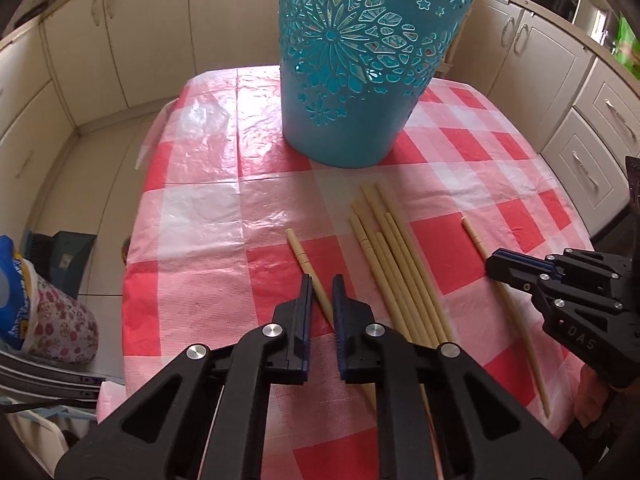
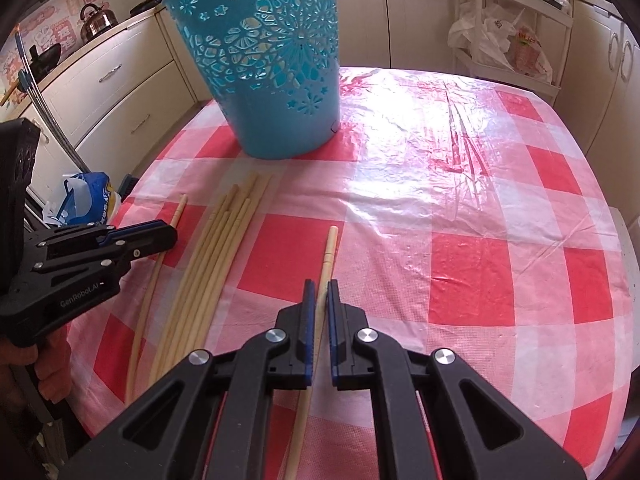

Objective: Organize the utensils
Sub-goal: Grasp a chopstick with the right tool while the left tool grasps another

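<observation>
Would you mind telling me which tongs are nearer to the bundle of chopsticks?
Left. The left tongs straddle a lone chopstick just left of the bundle; the right tongs straddle another lone chopstick farther off on the bundle's right.

Both wrist cameras sit low and close over the counter's near edge, facing the teal perforated plastic basket [image 1: 352, 68] [image 2: 264, 60]; both share the pale wooden chopsticks [image 1: 396, 264] [image 2: 212, 256].

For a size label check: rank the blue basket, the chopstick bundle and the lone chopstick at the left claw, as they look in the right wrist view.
1. blue basket, largest.
2. chopstick bundle.
3. lone chopstick under the left claw, thinnest; about as long as the bundle.
</observation>
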`<action>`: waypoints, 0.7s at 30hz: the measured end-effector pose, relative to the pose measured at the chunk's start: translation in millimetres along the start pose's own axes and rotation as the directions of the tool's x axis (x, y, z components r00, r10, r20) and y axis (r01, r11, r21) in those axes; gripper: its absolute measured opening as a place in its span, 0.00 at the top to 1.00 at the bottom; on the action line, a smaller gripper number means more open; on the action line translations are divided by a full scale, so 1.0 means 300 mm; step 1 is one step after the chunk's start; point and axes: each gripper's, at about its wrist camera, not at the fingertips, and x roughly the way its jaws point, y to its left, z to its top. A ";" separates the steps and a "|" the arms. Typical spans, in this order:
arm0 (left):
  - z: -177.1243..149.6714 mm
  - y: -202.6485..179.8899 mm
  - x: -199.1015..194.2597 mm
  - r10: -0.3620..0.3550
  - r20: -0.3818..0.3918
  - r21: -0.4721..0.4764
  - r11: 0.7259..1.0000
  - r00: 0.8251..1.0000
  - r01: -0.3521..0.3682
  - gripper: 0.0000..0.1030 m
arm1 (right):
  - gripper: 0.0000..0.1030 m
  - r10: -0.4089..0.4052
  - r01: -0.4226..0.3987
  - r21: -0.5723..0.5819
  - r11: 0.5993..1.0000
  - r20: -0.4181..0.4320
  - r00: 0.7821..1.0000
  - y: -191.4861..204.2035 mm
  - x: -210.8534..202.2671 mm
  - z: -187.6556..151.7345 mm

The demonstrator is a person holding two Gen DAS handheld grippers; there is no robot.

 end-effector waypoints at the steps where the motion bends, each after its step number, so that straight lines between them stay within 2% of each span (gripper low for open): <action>1: 0.000 -0.001 0.000 -0.003 -0.004 0.004 1.000 1.000 0.003 0.91 | 0.93 0.000 0.000 0.003 1.000 -0.005 1.000 -0.002 0.001 0.001; 7: 0.018 0.012 0.008 0.001 -0.020 -0.034 0.999 1.000 -0.002 0.90 | 0.93 -0.014 0.014 -0.015 1.000 -0.013 1.000 0.002 0.011 0.018; 13: 0.018 -0.010 0.012 -0.007 -0.020 -0.002 1.000 1.000 0.007 0.91 | 0.94 -0.004 0.004 -0.021 1.000 -0.018 1.000 0.003 0.005 0.012; 17: 0.010 -0.029 0.008 0.042 -0.022 0.025 0.999 0.999 -0.041 0.90 | 0.94 -0.005 0.004 -0.029 1.000 -0.034 0.999 0.006 0.001 0.010; 21: 0.017 -0.036 0.013 0.072 -0.022 0.012 0.997 0.997 -0.072 0.83 | 0.94 -0.030 0.027 -0.073 0.997 -0.039 0.999 0.028 0.008 0.014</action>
